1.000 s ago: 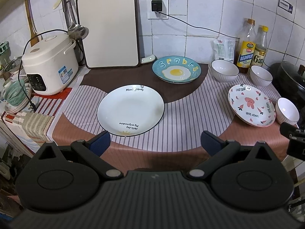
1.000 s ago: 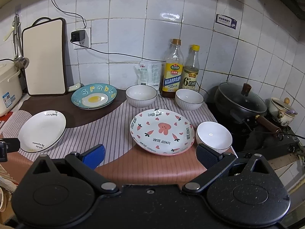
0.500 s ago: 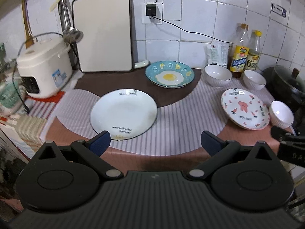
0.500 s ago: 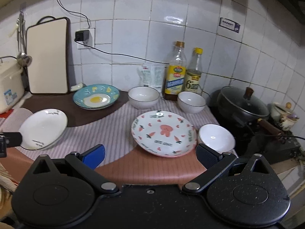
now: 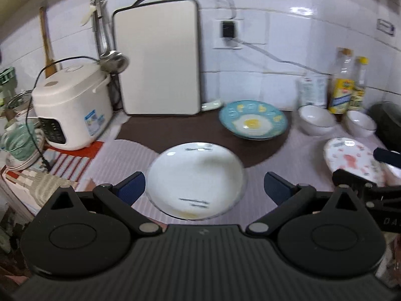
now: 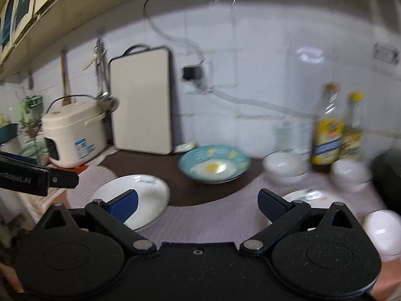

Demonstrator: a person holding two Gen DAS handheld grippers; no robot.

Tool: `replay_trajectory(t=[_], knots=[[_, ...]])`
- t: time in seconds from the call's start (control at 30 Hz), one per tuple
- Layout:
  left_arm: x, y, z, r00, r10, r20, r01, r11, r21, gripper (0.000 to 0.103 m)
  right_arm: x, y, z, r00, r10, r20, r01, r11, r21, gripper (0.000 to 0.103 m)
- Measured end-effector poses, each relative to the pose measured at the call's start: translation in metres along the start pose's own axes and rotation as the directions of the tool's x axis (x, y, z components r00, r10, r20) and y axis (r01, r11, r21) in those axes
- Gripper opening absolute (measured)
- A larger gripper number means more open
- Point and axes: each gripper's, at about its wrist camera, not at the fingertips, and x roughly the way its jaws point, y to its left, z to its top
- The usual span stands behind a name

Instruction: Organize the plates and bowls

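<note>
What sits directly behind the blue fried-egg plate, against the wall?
Behind the blue fried-egg plate stands bare white wall tile, with a small white object lying at the cutting board base. The strip hidden by the plate's far rim cannot be seen.

Egg plate (image 5: pixel 253 123) sits behind the white plate (image 5: pixel 195 179) — two bowls (image 5: pixel 317 119) (side by side) to its right.

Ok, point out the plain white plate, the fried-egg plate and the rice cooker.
white plate (image 5: pixel 195 175): left wrist view, bare centre of the plate.
fried-egg plate (image 5: pixel 252 123): left wrist view, on the yolk.
rice cooker (image 5: pixel 72 105): left wrist view, front of its white body.
</note>
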Motion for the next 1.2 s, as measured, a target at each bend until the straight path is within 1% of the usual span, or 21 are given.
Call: replay_trajectory(t=[0.07, 0.1, 0.13, 0.2, 0.23, 0.3, 0.4, 0.47, 0.5, 0.57, 0.6, 0.63, 0.7, 0.77, 0.83, 0.9, 0.97, 1.0, 1.03, 1.07, 1.2], knots=[[0.018, 0.011, -0.001, 1.0, 0.004, -0.006, -0.004, 1.0, 0.006, 0.102, 0.026, 0.006, -0.006, 0.998, 0.039, -0.046, -0.038, 0.999, 0.022, 0.099], [0.03, 0.017, -0.002, 1.0, 0.006, -0.02, -0.006, 1.0, 0.008, 0.102, 0.043, 0.008, -0.009, 0.994, 0.078, -0.073, -0.076, 0.996, 0.035, 0.097], [0.04, 0.023, -0.003, 0.999, 0.013, -0.037, -0.013, 1.0, 0.003, 0.101, 0.056, 0.01, -0.012, 0.99, 0.101, -0.093, -0.096, 0.994, 0.056, 0.092], [0.064, 0.038, -0.007, 0.998, 0.005, -0.065, -0.007, 1.0, -0.03, 0.1, 0.082, 0.013, -0.017, 0.982, 0.148, -0.121, -0.134, 0.984, 0.118, 0.092], [0.077, 0.046, -0.011, 0.996, 0.001, -0.086, -0.005, 0.999, -0.053, 0.1, 0.094, 0.015, -0.021, 0.977, 0.163, -0.138, -0.141, 0.977, 0.159, 0.092], [0.101, 0.063, -0.02, 0.991, -0.011, -0.134, -0.004, 0.994, -0.111, 0.1, 0.118, 0.021, -0.03, 0.968, 0.177, -0.175, -0.143, 0.971, 0.192, 0.091], [0.129, 0.083, -0.033, 0.978, -0.038, -0.205, -0.007, 0.977, -0.214, 0.093, 0.146, 0.028, -0.043, 0.957, 0.175, -0.23, -0.126, 0.969, 0.214, 0.082], [0.14, 0.088, -0.038, 0.976, -0.047, -0.211, -0.003, 0.973, -0.23, 0.091, 0.163, 0.032, -0.05, 0.949, 0.177, -0.26, -0.123, 0.969, 0.212, 0.071], [0.145, 0.088, -0.04, 0.975, -0.047, -0.219, -0.003, 0.975, -0.22, 0.09, 0.169, 0.034, -0.053, 0.944, 0.182, -0.275, -0.124, 0.969, 0.215, 0.068], [0.153, 0.087, -0.042, 0.97, -0.037, -0.242, -0.015, 0.978, -0.208, 0.077, 0.181, 0.034, -0.057, 0.937, 0.193, -0.29, -0.121, 0.961, 0.249, 0.059], [0.158, 0.087, -0.042, 0.967, -0.041, -0.251, -0.012, 0.978, -0.206, 0.075, 0.182, 0.032, -0.057, 0.938, 0.197, -0.285, -0.119, 0.956, 0.267, 0.057], [0.161, 0.088, -0.042, 0.965, -0.046, -0.257, -0.009, 0.978, -0.206, 0.072, 0.183, 0.032, -0.057, 0.942, 0.197, -0.272, -0.121, 0.955, 0.272, 0.052], [0.168, 0.088, -0.042, 0.962, -0.045, -0.269, -0.012, 0.979, -0.206, 0.069, 0.188, 0.034, -0.056, 0.938, 0.203, -0.281, -0.125, 0.954, 0.273, 0.039], [0.175, 0.089, -0.042, 0.959, -0.041, -0.281, -0.018, 0.979, -0.204, 0.066, 0.192, 0.034, -0.055, 0.93, 0.229, -0.287, -0.147, 0.948, 0.283, 0.024], [0.181, 0.091, -0.042, 0.955, -0.047, -0.293, -0.019, 0.976, -0.219, 0.064, 0.195, 0.038, -0.052, 0.927, 0.226, -0.3, -0.14, 0.949, 0.282, 0.024], [0.186, 0.095, -0.043, 0.949, -0.06, -0.308, -0.02, 0.968, -0.251, 0.058, 0.196, 0.041, -0.051, 0.927, 0.214, -0.309, -0.129, 0.953, 0.276, 0.023], [0.191, 0.1, -0.047, 0.94, -0.084, -0.33, -0.018, 0.956, -0.294, 0.043, 0.197, 0.039, -0.052, 0.926, 0.209, -0.313, -0.121, 0.953, 0.279, 0.022], [0.192, 0.101, -0.048, 0.941, -0.09, -0.327, -0.018, 0.95, -0.313, 0.042, 0.198, 0.039, -0.052, 0.926, 0.208, -0.314, -0.119, 0.953, 0.28, 0.021], [0.191, 0.102, -0.049, 0.943, -0.092, -0.319, -0.016, 0.948, -0.319, 0.032, 0.198, 0.039, -0.052, 0.927, 0.206, -0.314, -0.118, 0.953, 0.278, 0.021], [0.192, 0.102, -0.049, 0.943, -0.105, -0.315, -0.003, 0.947, -0.323, 0.026, 0.199, 0.039, -0.052, 0.928, 0.204, -0.313, -0.116, 0.954, 0.277, 0.021], [0.193, 0.101, -0.049, 0.944, -0.105, -0.312, -0.011, 0.938, -0.346, 0.026, 0.202, 0.039, -0.052, 0.931, 0.198, -0.306, -0.111, 0.953, 0.281, 0.022]])
